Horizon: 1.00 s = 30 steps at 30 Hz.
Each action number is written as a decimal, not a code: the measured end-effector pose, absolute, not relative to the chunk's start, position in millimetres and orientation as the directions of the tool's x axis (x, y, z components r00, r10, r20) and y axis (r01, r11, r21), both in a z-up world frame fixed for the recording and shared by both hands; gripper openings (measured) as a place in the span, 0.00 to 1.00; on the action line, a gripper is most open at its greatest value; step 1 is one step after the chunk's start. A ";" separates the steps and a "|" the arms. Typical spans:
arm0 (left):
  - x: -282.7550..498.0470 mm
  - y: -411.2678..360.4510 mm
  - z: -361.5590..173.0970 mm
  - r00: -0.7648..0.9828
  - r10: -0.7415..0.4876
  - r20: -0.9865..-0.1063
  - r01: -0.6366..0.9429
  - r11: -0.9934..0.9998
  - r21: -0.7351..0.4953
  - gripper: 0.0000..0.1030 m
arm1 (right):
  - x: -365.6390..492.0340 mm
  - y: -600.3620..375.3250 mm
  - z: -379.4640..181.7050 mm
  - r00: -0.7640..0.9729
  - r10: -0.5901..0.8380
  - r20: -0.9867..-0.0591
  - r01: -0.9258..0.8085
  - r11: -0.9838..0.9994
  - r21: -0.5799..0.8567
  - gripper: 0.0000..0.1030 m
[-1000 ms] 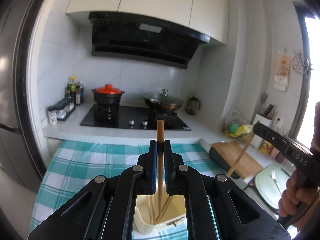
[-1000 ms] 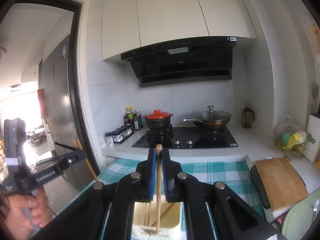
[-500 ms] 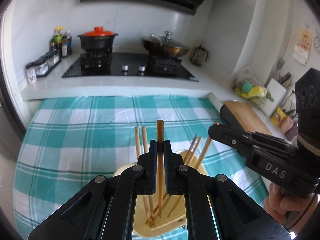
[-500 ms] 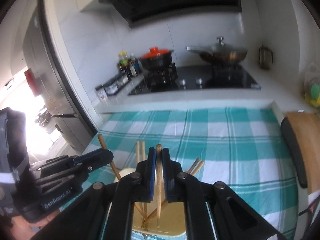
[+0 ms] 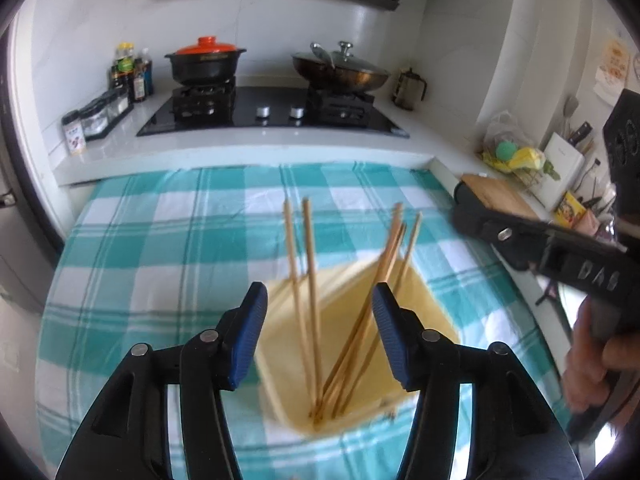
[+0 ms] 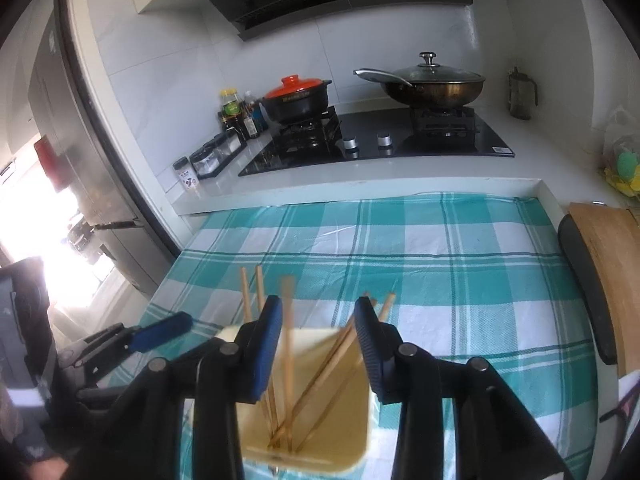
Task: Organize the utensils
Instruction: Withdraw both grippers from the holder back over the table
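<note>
Both grippers have tipped down over the cream holder (image 5: 360, 344) and their jaws have just been opening, so the chopsticks (image 5: 308, 280) each pinched now stand loose inside it. Left gripper (image 5: 320, 336) gapes about half open and right gripper (image 6: 318, 348) less, neither gripping anything. Judged best: lift straight up and back, without brushing the leaning sticks just ahead of the fingers.

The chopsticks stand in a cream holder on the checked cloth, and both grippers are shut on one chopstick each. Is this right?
Not quite. The chopsticks do stand in the cream holder on the checked cloth, but both grippers are open. The jaws have just been opening: the left gripper in the left wrist view and the right gripper in the right wrist view press on nothing.
</note>
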State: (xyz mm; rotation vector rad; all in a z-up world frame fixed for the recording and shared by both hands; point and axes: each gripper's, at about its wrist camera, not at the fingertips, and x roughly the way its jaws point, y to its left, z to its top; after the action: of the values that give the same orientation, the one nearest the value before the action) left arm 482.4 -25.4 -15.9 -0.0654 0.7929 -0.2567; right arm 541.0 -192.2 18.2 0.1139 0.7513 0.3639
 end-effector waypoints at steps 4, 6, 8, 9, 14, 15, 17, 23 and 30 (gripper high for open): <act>425.0 -2.6 -34.8 0.632 -0.208 -0.747 0.190 0.976 -0.110 0.66 | 491.2 -204.3 21.2 0.663 0.332 -0.671 -0.296 0.939 0.173 0.38; 388.1 8.9 -50.4 0.612 -0.191 -0.767 0.190 0.977 -0.092 0.66 | 455.6 -211.9 16.0 0.653 0.313 -0.690 -0.311 0.941 0.132 0.38; 355.7 16.9 -64.1 0.597 -0.193 -0.778 0.188 0.977 -0.099 0.68 | 415.7 -219.6 4.8 0.641 0.288 -0.712 -0.324 0.942 0.090 0.38; 338.4 20.0 -71.4 0.594 -0.196 -0.780 0.185 0.977 -0.104 0.68 | 399.3 -222.7 -0.7 0.638 0.274 -0.720 -0.325 0.943 0.071 0.38; 253.7 18.5 -102.6 0.638 -0.173 -0.750 0.136 0.984 -0.112 0.70 | 296.4 -233.2 -49.2 0.684 0.125 -0.719 -0.248 0.967 -0.067 0.38; 236.9 13.5 -109.5 0.649 -0.171 -0.742 0.133 0.985 -0.110 0.70 | 279.1 -234.7 -58.6 0.692 0.107 -0.714 -0.227 0.971 -0.074 0.38; 215.3 6.8 -120.8 0.658 -0.160 -0.736 0.126 0.987 -0.101 0.71 | 240.4 -236.8 -80.5 0.706 0.093 -0.702 -0.177 0.983 -0.047 0.38; 189.9 -17.4 -134.8 0.668 -0.191 -0.719 0.186 0.979 -0.087 0.71 | 175.9 -231.6 -116.3 0.738 0.031 -0.674 -0.086 0.995 -0.049 0.38; 177.7 -29.8 -136.7 0.663 -0.231 -0.712 0.207 0.971 -0.122 0.71 | 161.7 -230.0 -118.1 0.729 0.021 -0.685 -0.071 0.996 -0.044 0.38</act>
State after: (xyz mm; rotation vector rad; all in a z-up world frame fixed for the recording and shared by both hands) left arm 177.7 -29.8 -136.7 -0.0316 0.8093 -0.2471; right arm 161.7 -230.0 -118.1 -0.0691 0.7530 0.0510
